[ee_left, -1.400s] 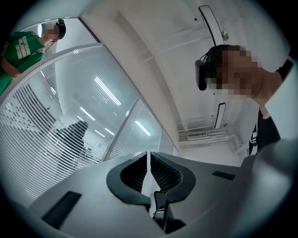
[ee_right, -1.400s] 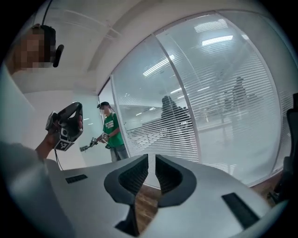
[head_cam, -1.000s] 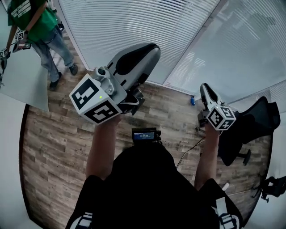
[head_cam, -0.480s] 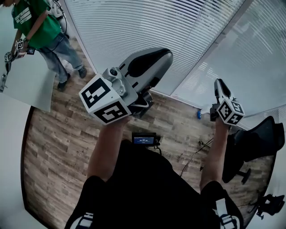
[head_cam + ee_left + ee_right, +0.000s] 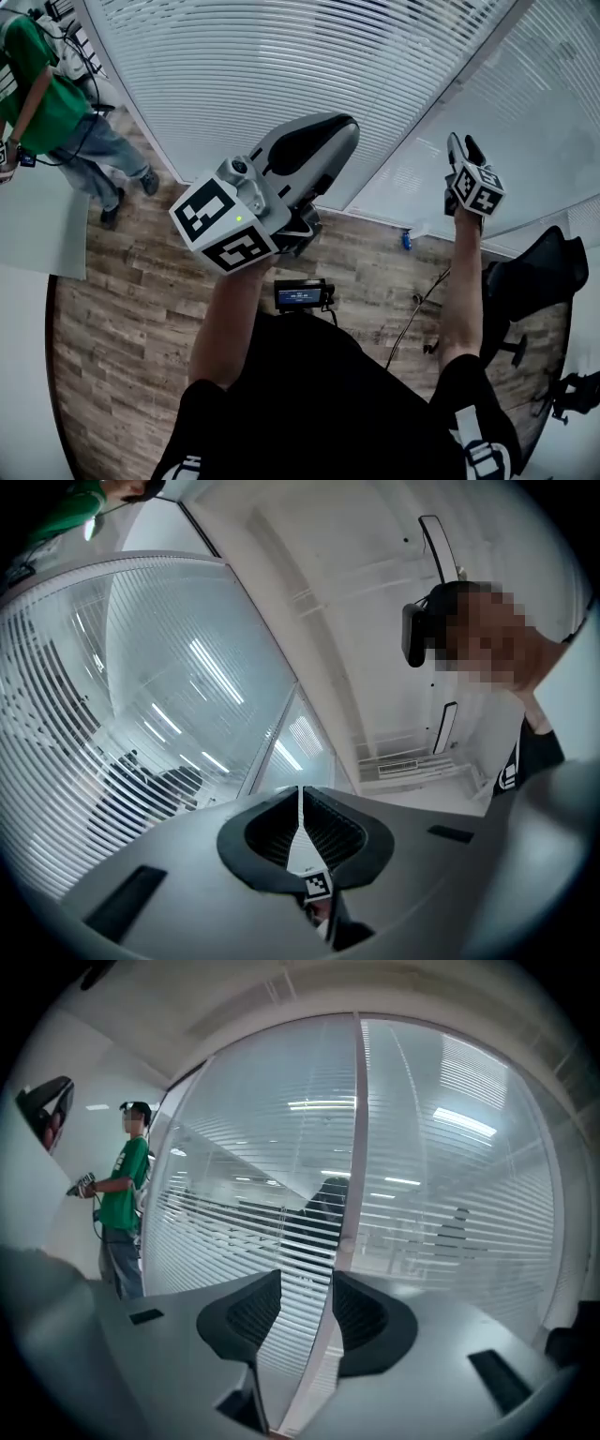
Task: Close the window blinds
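Item, far left: a person in a green shirt (image 5: 42,98) beside a pale tabletop (image 5: 33,234), on the wooden floor (image 5: 112,309); neither is near your grippers. Item: your left gripper (image 5: 339,131), held high in the head view with its marker cube (image 5: 220,225) towards you; it angles up towards the glass. In the left gripper view its fingers (image 5: 267,832) are pressed together, only a hairline of light between the dark pads, with nothing pinched. Item, the task's thing: the window blinds (image 5: 281,56), white horizontal slats hanging over two glazed panels across the top of the head view, ahead of both grippers; in the right gripper view the slats of the left-hand panel (image 5: 262,1204) stand open enough for dark shapes to show between them, while the right-hand panel reads paler. Item, centre: a small device with a lit screen (image 5: 302,296) at your chest. Item: the post (image 5: 422,112) dividing the two panels. Item: your right gripper (image 5: 459,145), raised close to that post; its fingers (image 5: 246,1312) are spread, having just been opening, and pinch nothing. A pale strip slants down through the gap, and you cannot tell whether it is the post or a separate rod. Item, far right: a black office chair (image 5: 534,281) on the floor.
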Action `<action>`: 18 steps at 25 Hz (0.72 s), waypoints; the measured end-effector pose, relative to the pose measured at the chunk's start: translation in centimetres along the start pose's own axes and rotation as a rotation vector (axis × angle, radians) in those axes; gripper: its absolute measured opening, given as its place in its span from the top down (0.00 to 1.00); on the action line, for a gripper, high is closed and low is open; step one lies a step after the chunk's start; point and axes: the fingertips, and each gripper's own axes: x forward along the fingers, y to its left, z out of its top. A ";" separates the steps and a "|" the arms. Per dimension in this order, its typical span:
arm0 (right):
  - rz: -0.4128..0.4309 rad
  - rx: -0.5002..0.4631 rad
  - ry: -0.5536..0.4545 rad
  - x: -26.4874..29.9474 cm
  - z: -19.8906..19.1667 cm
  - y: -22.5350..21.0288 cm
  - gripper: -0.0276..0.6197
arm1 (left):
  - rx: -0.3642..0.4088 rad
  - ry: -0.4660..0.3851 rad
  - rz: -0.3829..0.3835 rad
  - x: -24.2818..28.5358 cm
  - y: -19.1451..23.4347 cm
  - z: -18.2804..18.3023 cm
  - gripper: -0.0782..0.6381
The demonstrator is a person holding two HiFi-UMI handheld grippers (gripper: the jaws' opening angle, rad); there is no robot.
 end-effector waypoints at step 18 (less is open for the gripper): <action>-0.264 -0.104 0.056 14.3 1.9 -7.7 0.72 | -0.033 0.078 0.092 -1.8 10.4 -1.6 0.87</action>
